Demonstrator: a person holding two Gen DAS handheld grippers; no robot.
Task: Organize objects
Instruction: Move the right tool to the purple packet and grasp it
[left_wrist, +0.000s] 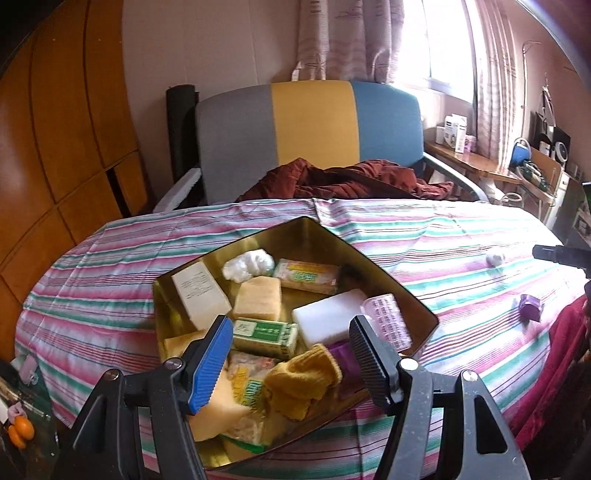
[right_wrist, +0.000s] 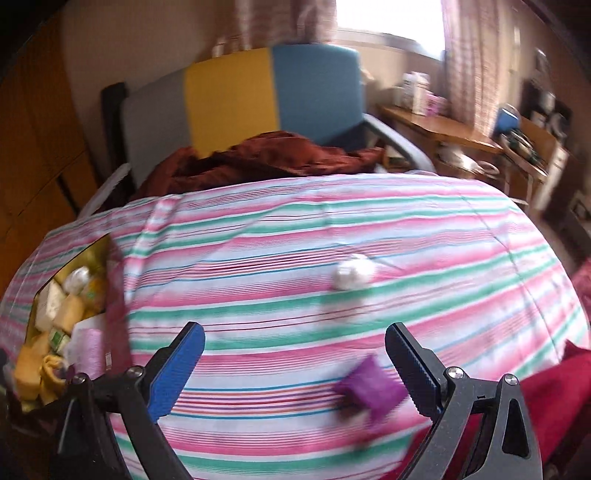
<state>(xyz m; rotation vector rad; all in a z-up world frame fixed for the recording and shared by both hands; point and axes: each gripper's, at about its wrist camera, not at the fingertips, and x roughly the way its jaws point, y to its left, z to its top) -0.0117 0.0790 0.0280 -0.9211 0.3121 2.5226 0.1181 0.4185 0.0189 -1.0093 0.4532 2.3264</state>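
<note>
A gold tin box (left_wrist: 314, 230) sits on the striped tablecloth (left_wrist: 424, 236), filled with several items: sponges, a white block (left_wrist: 328, 319), a green packet (left_wrist: 264, 332), a pink curler (left_wrist: 388, 321), a yellow sock (left_wrist: 303, 380). My left gripper (left_wrist: 290, 363) is open and empty, hovering over the box's near end. My right gripper (right_wrist: 293, 363) is open and empty above the cloth. A purple packet (right_wrist: 369, 387) lies just inside its right finger; a white ball (right_wrist: 349, 275) lies farther on. Both also show in the left wrist view, the packet (left_wrist: 530, 308) and the ball (left_wrist: 495, 258). The box shows at left (right_wrist: 70, 295).
A grey, yellow and blue chair (left_wrist: 310, 125) with a dark red cloth (left_wrist: 351, 177) stands behind the table. A wooden cabinet (left_wrist: 55, 129) is at left. A cluttered desk (left_wrist: 480, 162) stands at right under the window. Red fabric (right_wrist: 546, 384) lies at the table's right edge.
</note>
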